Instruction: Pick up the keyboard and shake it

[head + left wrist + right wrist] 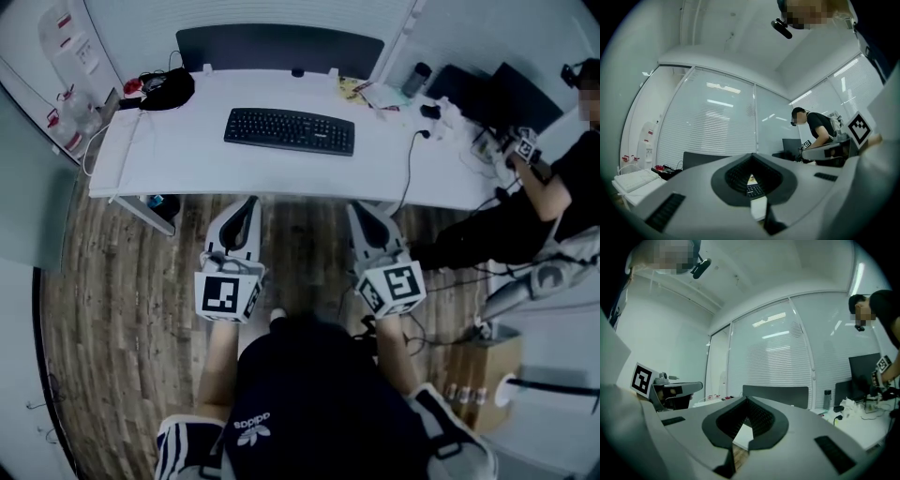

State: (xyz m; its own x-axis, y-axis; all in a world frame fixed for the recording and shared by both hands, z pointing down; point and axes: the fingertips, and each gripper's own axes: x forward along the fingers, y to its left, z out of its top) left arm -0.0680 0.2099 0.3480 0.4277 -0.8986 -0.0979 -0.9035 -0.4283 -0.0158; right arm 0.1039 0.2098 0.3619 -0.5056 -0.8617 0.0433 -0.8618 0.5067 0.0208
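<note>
A black keyboard [289, 130] lies flat on the white desk [197, 159], near its middle. Both grippers hang in front of the desk's near edge, over the wooden floor, well short of the keyboard. My left gripper [247, 206] is shut with nothing in it, and its tips point at the desk. My right gripper [360, 212] is shut and empty too. In the left gripper view a sliver of the keyboard [753, 190] shows through the gap behind the closed jaws. The right gripper view shows only the desk edge [741, 437] past its jaws.
A black bag [167, 90] with cables sits at the desk's back left. Papers [361, 91], a bottle [415, 79] and a cable [410, 164] lie at the right. A person [544, 202] sits at the right end. A dark panel [279, 47] stands behind the desk.
</note>
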